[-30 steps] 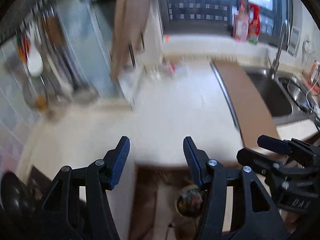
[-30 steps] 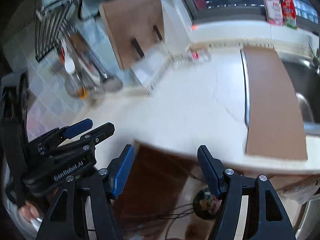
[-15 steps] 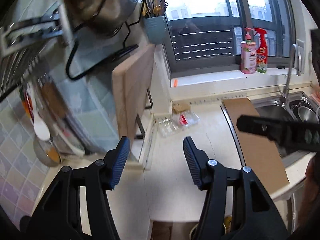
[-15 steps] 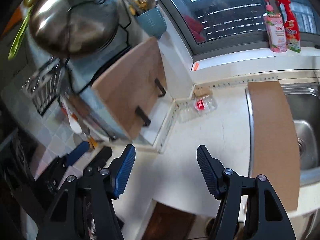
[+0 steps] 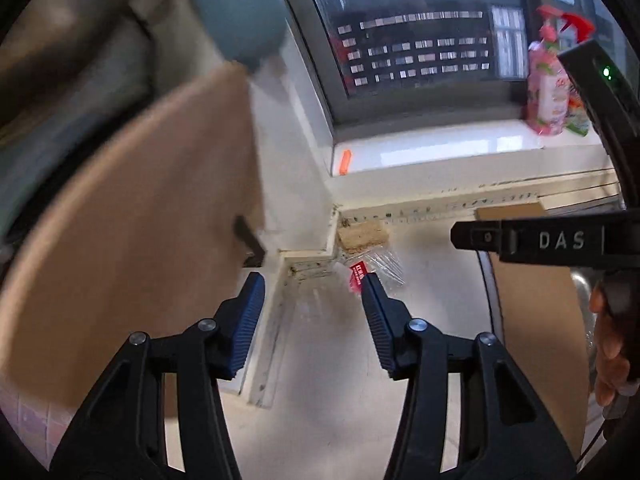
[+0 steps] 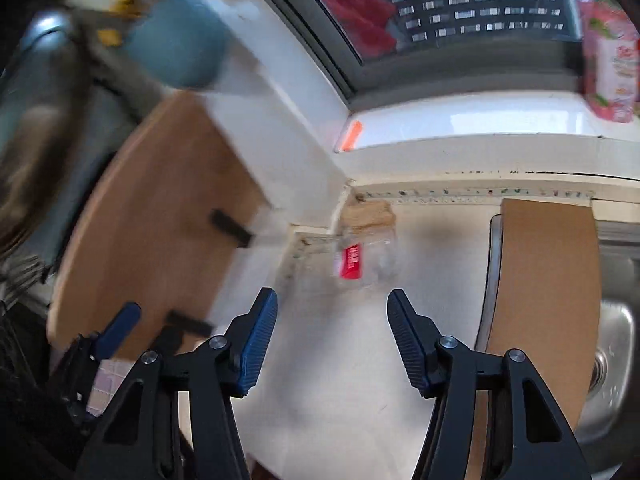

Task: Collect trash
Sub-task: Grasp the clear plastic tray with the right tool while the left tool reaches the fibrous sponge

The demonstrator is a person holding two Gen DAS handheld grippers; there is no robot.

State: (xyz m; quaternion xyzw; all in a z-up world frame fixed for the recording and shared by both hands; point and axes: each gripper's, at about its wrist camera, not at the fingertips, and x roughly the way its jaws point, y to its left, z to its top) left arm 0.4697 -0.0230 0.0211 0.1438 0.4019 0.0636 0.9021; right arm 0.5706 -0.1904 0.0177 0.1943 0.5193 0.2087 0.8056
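A pale cream surface (image 6: pixel 352 364) runs back into a corner below a big window (image 5: pixel 420 40) with a white sill (image 5: pixel 460 152). In that corner lies the trash: a crumpled clear plastic bottle (image 6: pixel 372 258) with a red label, resting on the surface just in front of a small tan sponge (image 6: pixel 368 212) (both rather blurred). A round wooden cutting board (image 6: pixel 156 224) leans upright against the left wall, with a blue-grey cup (image 6: pixel 180 40) hanging above it. To the right a brown board (image 6: pixel 548 280) lies across the edge of a steel sink (image 6: pixel 616 320). A pink soap bottle (image 5: pixel 546 92) stands on the sill, and a small orange thing (image 5: pixel 346 162) lies at the sill's left end.

The left claw (image 5: pixel 312 320) hangs above the surface with its jaws closing, nothing between them; the bottle sits just beyond its right fingertip. The right claw (image 6: pixel 332 340) likewise is closing on empty air, the bottle a little ahead of it. In the left view a hand (image 5: pixel 612 344) grips the right claw's handle.
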